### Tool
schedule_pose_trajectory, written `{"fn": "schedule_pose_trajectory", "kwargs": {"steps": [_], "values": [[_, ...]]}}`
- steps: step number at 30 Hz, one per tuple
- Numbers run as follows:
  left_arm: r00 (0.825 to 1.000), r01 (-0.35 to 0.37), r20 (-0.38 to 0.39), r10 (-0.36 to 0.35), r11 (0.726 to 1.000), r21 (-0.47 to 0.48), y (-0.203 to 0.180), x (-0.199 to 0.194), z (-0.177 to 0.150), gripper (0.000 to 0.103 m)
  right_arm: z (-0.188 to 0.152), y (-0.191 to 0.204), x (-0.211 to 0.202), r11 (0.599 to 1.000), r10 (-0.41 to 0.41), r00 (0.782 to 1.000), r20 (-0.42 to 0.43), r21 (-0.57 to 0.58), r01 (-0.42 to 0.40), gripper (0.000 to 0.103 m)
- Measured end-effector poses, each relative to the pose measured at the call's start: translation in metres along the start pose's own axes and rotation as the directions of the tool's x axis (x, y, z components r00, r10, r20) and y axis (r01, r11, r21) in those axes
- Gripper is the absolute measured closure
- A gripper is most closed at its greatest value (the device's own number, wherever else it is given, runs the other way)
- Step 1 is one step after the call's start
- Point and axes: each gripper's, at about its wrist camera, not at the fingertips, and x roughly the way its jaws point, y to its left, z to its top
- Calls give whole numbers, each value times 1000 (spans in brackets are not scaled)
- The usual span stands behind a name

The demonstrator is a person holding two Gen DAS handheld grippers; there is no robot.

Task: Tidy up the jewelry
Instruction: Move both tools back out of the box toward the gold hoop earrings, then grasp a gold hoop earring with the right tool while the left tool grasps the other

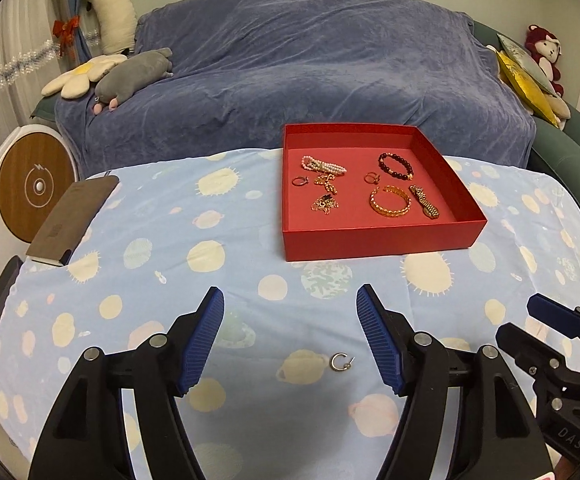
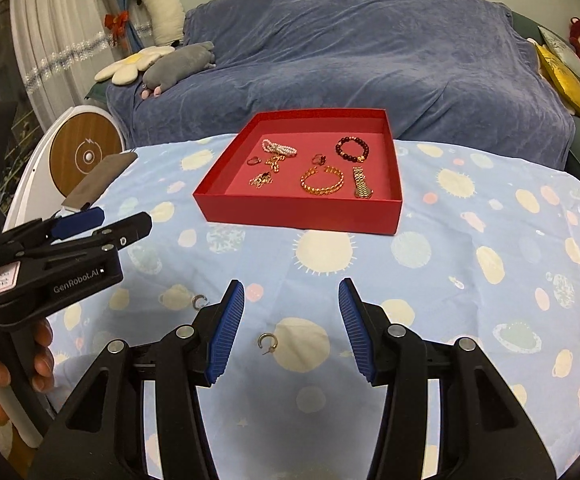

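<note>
Right wrist: gold earring (image 2: 267, 343), hand (image 2: 7, 364) | left wrist: neither

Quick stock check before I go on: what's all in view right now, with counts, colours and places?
red box: 1, on the spotted blue cloth
bracelets: 3, pearl, dark bead, gold, in the box
rings: 2, reddish, in the box
gold chains: tangled, count unclear, in the box
watch: 1, gold, in the box
hoop earrings: 2, one silver, one gold, on the cloth
brown case: 1, left cloth edge
blue-covered sofa: 1, behind, with plush toys
left claw: open, over the silver earring
right claw: open, over the gold earring
hand: 1, holding the left claw's handle
</note>
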Motion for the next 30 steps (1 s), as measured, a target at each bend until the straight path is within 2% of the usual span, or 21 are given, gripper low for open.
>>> {"fn": "schedule_pose_trajectory", "kwargs": {"steps": [7, 12, 15, 18, 24, 26, 30], "values": [[999, -11, -35, 9, 998, -55, 28, 7, -6, 36, -24, 12, 35, 999, 10, 996, -87, -47, -14, 56], [999, -11, -51, 8, 998, -58, 36, 11, -13, 36, -31, 19, 50, 997, -6, 994, -106, -73, -2, 56], [998, -7, -59, 5, 999, -38, 34, 13, -17, 36, -35, 21, 56, 996, -13, 993, -114, -85, 3, 60], [997, -1, -72, -1, 1000, -31, 35, 16, -21, 36, -40, 24, 62, 994, -23, 991, -129, -105, 9, 68], [994, 31, -107, -37, 998, -58, 37, 23, -26, 36, -44, 25, 70, 992, -39, 991, -128, -122, 24, 77], [993, 37, -110, -43, 998, -58, 36, 24, -26, 36, -43, 25, 70, 992, -36, 991, -129, -125, 20, 87], [992, 44, -119, -48, 998, -41, 30, 28, -30, 36, -43, 26, 70, 991, -35, 991, -131, -130, 17, 87]]}}
